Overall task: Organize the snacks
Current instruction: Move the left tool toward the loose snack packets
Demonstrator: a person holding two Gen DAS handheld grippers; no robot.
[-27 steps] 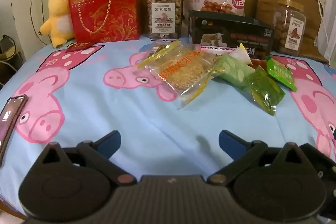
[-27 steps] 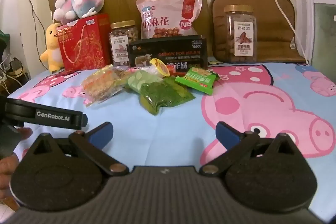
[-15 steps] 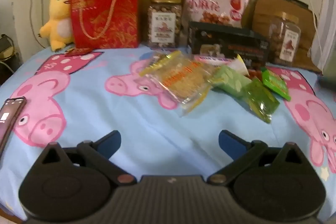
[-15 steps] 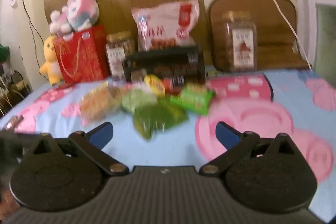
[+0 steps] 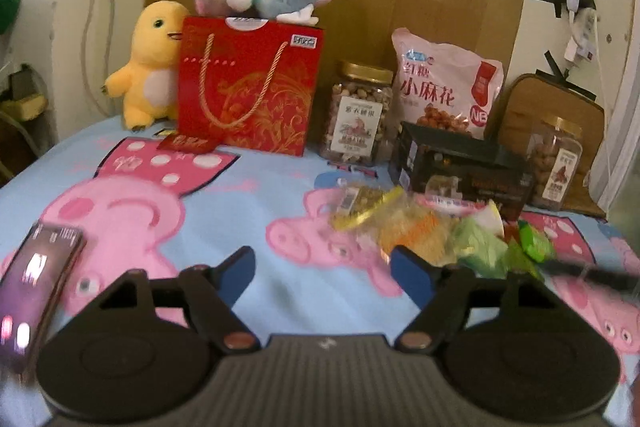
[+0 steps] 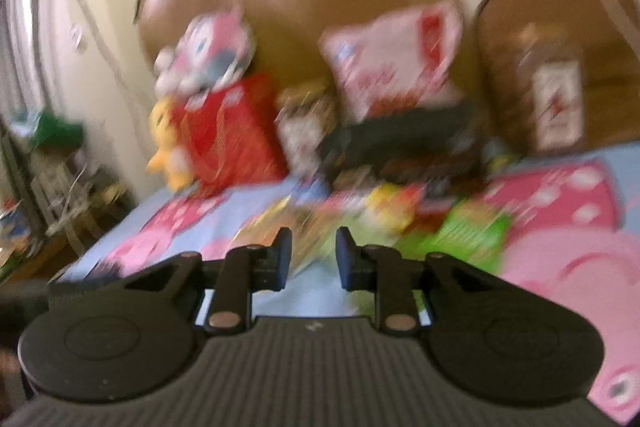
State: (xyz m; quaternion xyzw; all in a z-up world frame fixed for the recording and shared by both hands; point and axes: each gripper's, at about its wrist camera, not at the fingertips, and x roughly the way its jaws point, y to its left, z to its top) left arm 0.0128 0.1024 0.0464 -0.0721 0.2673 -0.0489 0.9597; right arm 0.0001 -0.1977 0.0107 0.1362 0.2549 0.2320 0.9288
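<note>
A loose pile of snack packets lies on the pig-print sheet [image 5: 280,195]: a yellow-trimmed clear packet [image 5: 400,227], a pale green one [image 5: 480,251] and a bright green one [image 5: 534,243]. My left gripper [image 5: 322,263] hangs open above the sheet, left of the pile, with nothing between its fingers. In the blurred right wrist view my right gripper [image 6: 314,247] has its jaws drawn close with a narrow gap. It holds nothing and sits just in front of the yellow packet [image 6: 276,227] and the green packet [image 6: 472,235].
Along the back stand a red gift bag [image 5: 248,95], a nut jar [image 5: 360,119], a pink snack bag [image 5: 444,91], a black box [image 5: 460,171] and a second jar [image 5: 556,163]. Two plush toys [image 5: 150,67] sit far left. A phone [image 5: 36,287] lies at the near left.
My right gripper's jaws have closed from wide to a narrow gap while it swung in toward the snack pile, blurring its view. My left gripper shifted left and its jaws came in slightly.
</note>
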